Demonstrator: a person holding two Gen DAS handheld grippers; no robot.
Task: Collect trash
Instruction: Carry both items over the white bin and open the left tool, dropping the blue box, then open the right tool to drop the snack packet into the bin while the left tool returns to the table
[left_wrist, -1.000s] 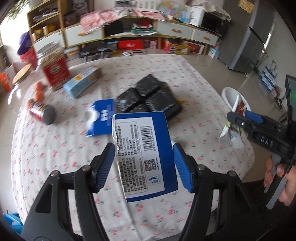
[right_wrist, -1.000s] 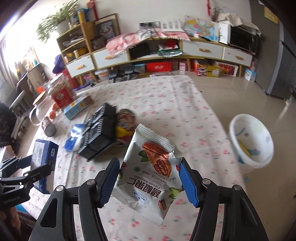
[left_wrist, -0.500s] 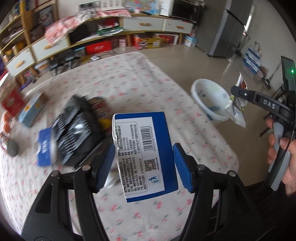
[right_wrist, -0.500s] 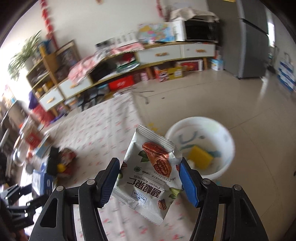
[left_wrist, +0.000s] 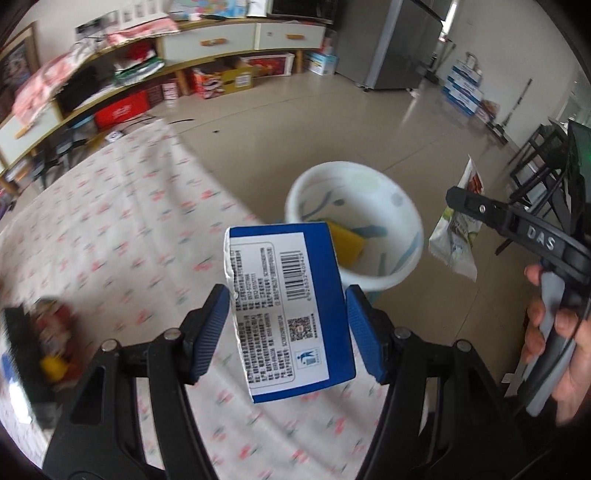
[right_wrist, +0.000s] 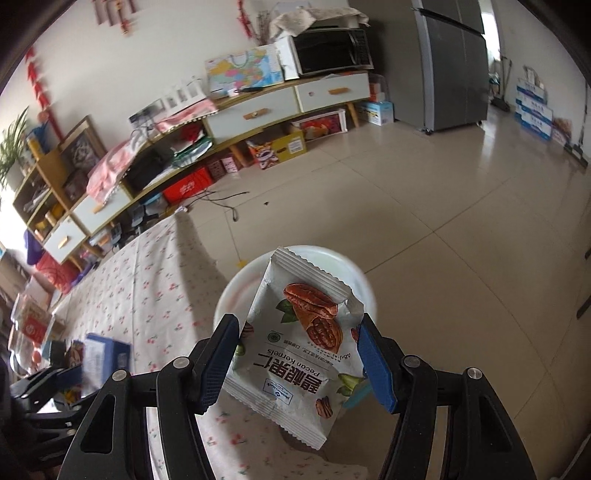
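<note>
Left claw (left_wrist: 286, 328) clamps the blue carton (left_wrist: 291, 314) by its side walls over the table's (left_wrist: 110, 229) right edge; stiff, light card, likely crushable. Right claw (right_wrist: 299, 358) pinches the pecan packet (right_wrist: 299, 347) above the white bin (right_wrist: 236, 291): soft, slippery foil, edges best.

The white bin (right_wrist: 236, 295) is mostly hidden behind the pecan packet (right_wrist: 295, 343) in the right wrist view, so its contents cannot be seen there. Left of the bin in the left wrist view, things on the tablecloth (left_wrist: 122, 221) smear into blur; a dark shape (left_wrist: 26, 365) there is perhaps a tray. The person's hand (left_wrist: 557, 350) is cut off by the frame edge.
</note>
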